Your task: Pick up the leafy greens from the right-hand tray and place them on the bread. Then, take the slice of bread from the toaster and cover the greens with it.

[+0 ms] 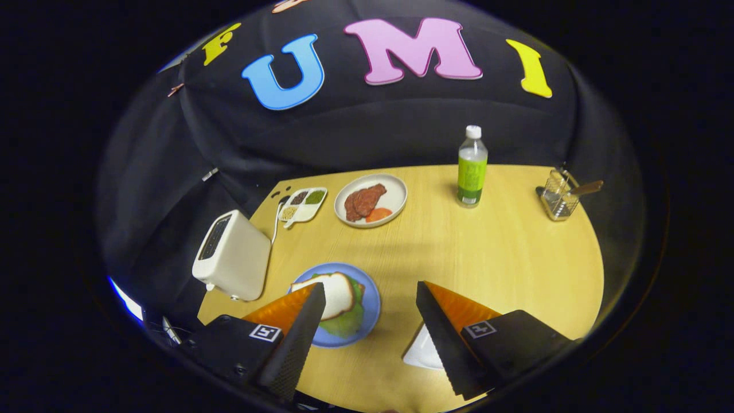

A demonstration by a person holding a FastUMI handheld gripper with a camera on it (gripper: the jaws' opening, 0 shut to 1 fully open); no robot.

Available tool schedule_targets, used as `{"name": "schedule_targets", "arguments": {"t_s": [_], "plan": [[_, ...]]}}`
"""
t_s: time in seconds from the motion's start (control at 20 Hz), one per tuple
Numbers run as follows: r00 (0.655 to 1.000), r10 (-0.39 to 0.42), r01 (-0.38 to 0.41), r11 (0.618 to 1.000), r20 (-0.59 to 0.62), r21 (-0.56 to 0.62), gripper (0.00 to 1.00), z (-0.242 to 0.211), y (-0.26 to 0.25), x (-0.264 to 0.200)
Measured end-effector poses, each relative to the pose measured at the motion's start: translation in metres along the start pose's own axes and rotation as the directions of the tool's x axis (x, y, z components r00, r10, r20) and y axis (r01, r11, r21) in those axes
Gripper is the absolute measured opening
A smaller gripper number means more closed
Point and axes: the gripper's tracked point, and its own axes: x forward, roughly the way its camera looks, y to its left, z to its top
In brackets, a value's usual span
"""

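Gripper: as I look along the fingers, the gripper (367, 321) stands spread wide with nothing between the fingers, hanging above the table (487, 258).
Just under the right finger: a white tray (423, 351) peeks out, mostly hidden; I cannot tell whether anything lies in it.
By the left finger: the blue plate (371, 304) carries the stack, with a slice of bread (335, 293) on top and the leafy greens (347, 324) poking out beneath it toward me.
Task state: I judge the sandwich covered and the job about done, as the toaster slot looks dark and I see no slice standing in it.
Left of the plate: the toaster (232, 258) sits at the table's edge, its cord running back behind it.
Risk one: the top slice sits skewed on the greens, so a brush from the left finger as I pull away could slide it off.
Risk two: swinging left would clip the toaster and push it toward the edge.
Farther back: a divided dish (303, 204) of seasonings, then a plate of meat (371, 201).
Far side: a bottle (472, 167) stands upright; a wire holder (559, 196) sits near the far right edge.
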Motion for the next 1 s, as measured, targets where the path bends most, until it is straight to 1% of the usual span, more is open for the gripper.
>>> {"name": "schedule_targets", "arguments": {"t_s": [0.1, 0.2, 0.4, 0.55, 0.7, 0.75, 0.85, 0.9, 1.0], "plan": [[0.995, -0.030, 0.033, 0.999, 0.091, -0.035, 0.99, 0.031, -0.014, -0.027], [0.981, -0.063, 0.076, 0.995, 0.184, -0.067, 0.99, 0.061, -0.028, -0.057], [0.933, -0.072, 0.103, 0.992, 0.352, -0.071, 0.99, 0.107, -0.038, -0.124], [0.887, -0.107, 0.152, 0.986, 0.450, -0.066, 0.99, 0.124, -0.057, -0.172], [0.815, -0.167, 0.248, 0.966, 0.555, -0.074, 0.99, 0.129, -0.080, -0.207], [0.803, -0.176, 0.271, 0.959, 0.569, -0.086, 0.99, 0.122, -0.083, -0.212], [0.793, -0.190, 0.296, 0.951, 0.578, -0.094, 0.99, 0.107, -0.087, -0.217], [0.794, -0.194, 0.294, 0.952, 0.576, -0.085, 0.99, 0.100, -0.087, -0.217], [0.803, -0.190, 0.267, 0.962, 0.565, -0.055, 0.99, 0.087, -0.085, -0.217]]}}
